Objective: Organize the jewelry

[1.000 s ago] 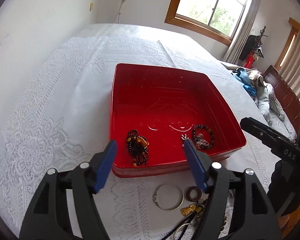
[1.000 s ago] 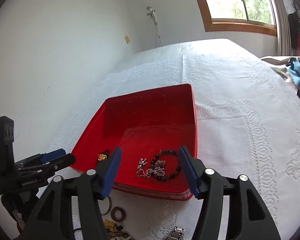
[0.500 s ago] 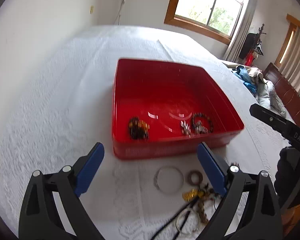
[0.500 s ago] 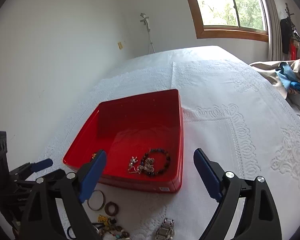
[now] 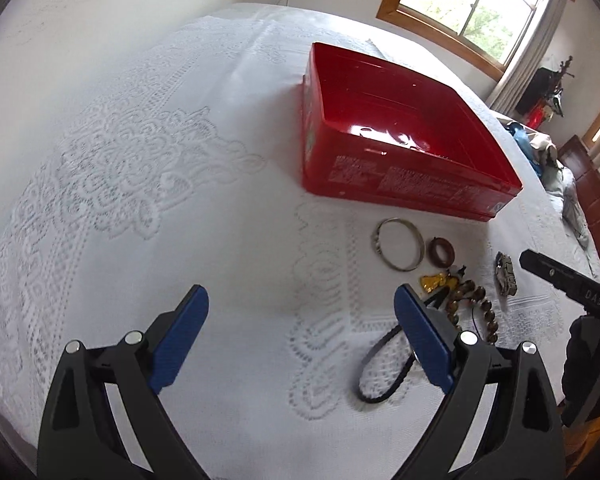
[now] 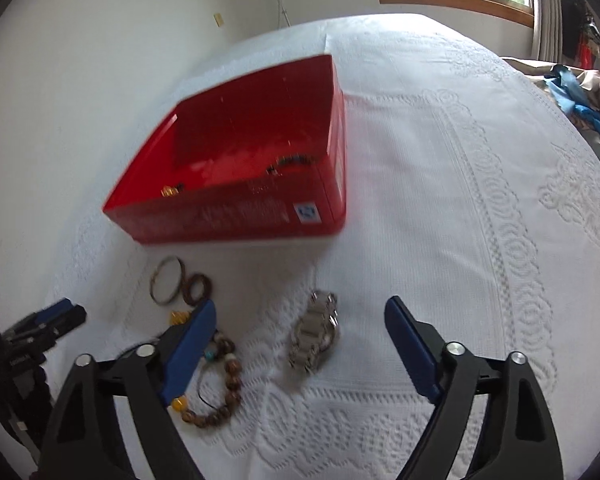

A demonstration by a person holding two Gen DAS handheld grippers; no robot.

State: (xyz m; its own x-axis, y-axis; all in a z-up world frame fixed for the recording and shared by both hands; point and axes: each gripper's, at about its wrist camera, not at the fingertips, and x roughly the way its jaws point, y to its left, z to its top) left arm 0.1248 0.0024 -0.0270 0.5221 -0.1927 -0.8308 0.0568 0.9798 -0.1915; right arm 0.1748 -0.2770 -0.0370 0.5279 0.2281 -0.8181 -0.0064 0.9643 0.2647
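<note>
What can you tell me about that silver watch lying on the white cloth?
The silver watch looks like metal, with a linked band bunched around its case; the dial can't be made out. It lies loose on the white lace cloth, in front of the red box, right of the wooden bead bracelet. Nothing grips it; the right tool is open around it.

Lettering on the right tongs [image 5: 568,280] and the red box [image 5: 404,184]

The letters "DAS" stand in pale print on the black arm of the right tongs, seen at the right edge of the left wrist view. The near wall of the red box carries blocks of small pale print, too fine to read. In the right wrist view, a white square label [image 6: 307,213] with a blue mark sits at that wall's right end, blurred and unreadable.
</note>
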